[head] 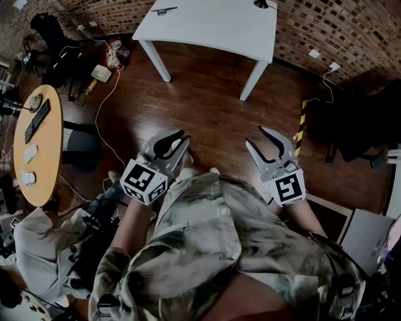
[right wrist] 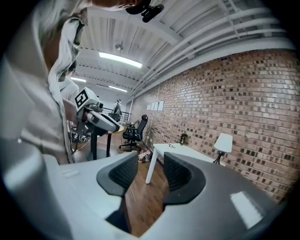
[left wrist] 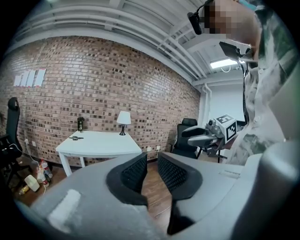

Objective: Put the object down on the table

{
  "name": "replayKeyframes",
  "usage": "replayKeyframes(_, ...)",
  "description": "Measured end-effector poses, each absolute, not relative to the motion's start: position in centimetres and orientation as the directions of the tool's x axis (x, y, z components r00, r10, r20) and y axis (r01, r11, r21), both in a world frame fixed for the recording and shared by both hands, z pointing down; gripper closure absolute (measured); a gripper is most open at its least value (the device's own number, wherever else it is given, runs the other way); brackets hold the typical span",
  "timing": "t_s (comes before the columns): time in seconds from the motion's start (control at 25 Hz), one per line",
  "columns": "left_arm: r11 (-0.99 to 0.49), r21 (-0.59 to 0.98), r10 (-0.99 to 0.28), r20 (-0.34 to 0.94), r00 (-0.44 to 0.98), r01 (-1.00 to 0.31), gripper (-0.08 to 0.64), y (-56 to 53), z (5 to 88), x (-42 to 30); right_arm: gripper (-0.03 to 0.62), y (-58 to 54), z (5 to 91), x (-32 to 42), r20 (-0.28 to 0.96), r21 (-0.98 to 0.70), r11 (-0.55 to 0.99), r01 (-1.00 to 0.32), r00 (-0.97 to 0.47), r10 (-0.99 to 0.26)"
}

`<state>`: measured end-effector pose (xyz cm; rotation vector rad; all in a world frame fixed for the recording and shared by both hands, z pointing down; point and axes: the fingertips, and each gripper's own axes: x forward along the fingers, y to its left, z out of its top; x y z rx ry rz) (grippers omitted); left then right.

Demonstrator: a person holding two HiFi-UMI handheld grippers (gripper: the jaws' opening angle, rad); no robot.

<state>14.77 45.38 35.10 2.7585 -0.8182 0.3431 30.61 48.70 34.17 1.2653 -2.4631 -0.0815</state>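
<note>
Two empty tools held over the wood floor [head: 207,106], facing a white bench [head: 213,28].
Left tool [head: 183,137] has its jaws only narrowly apart, and the right tool [head: 255,136] stands a little wider. Nothing is between either pair. A small dark object [head: 164,10] lies on the bench, well apart from both tools.

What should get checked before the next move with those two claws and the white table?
1. Left gripper holds an object: not ok, jaws apart, nothing between.
2. Right gripper holds an object: not ok, also open and empty.
3. White table has bare room: ok.
4. Table within reach: probably not ok, wooden floor lies between.
5. Which object is meant: cannot tell.
</note>
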Motion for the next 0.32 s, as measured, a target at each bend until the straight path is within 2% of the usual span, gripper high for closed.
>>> replayKeyframes(0.32, -0.808, 0.170, -0.510, 0.278, 0.814, -0.564, 0.485, 45.5, 35.8, 14.3, 0.416, 48.6, 34.6, 30.3, 0.286, 0.235, 0.598, -0.766, -0.533, -0.796)
